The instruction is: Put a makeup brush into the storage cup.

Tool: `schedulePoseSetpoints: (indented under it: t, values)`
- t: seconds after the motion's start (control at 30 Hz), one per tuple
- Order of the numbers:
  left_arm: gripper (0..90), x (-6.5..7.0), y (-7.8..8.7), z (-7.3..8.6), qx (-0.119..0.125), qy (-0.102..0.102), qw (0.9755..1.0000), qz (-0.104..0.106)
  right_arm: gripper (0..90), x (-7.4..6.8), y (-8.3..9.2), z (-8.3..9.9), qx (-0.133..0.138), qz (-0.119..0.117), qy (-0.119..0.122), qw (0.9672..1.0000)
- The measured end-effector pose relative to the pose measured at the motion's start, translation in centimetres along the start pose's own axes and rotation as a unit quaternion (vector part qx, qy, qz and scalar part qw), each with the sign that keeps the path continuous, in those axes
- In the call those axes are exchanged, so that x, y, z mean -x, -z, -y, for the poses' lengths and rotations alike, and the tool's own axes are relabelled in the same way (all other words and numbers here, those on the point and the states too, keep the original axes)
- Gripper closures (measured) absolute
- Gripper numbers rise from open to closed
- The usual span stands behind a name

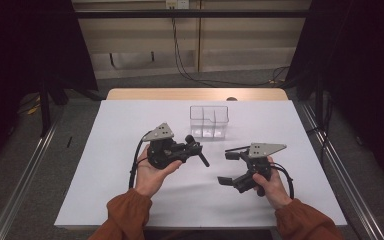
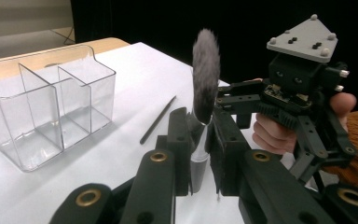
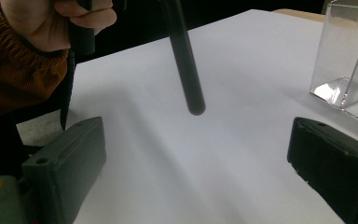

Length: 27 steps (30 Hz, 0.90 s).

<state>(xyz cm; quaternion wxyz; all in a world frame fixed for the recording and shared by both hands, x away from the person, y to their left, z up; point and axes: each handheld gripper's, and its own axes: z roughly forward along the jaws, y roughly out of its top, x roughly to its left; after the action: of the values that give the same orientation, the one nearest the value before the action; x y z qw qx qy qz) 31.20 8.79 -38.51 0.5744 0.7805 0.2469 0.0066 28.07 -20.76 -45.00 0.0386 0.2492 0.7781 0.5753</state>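
Observation:
My left gripper is shut on a makeup brush with a fluffy grey head and a dark handle. In the left gripper view the jaws pinch the silver collar below the upright bristles. The dark handle hangs over the white table without touching it, in front of my right gripper. That gripper stands open with nothing between its jaws, a little right of the brush. A clear plastic organizer with compartments stands behind both grippers.
A thin black pencil lies on the white tabletop between the organizer and the right gripper. The person's orange sleeves come in at the front edge. Dark curtains and floor cables surround the table.

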Motion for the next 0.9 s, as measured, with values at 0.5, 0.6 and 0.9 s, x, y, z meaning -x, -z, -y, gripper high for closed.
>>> schedulePoseSetpoints:
  t: [0.5, 0.6, 0.9]
  values:
    - [79.6, 0.0, -0.7, -1.9, -0.069, -0.029, 0.9971, 0.014, 5.7, -0.1, 0.1, 0.0, -0.001, 0.005, -0.009, 0.9999]
    - [79.6, 0.1, -1.1, -2.0, -0.085, -0.034, 0.9956, 0.018, 5.5, -0.2, -0.1, 0.0, -0.006, 0.012, 0.001, 0.9999]
    - [79.6, -0.1, -1.2, -1.9, -0.101, -0.03, 0.9944, 0.01, 7.5, -0.2, -0.4, -0.1, -0.017, 0.013, 0.017, 0.9996]
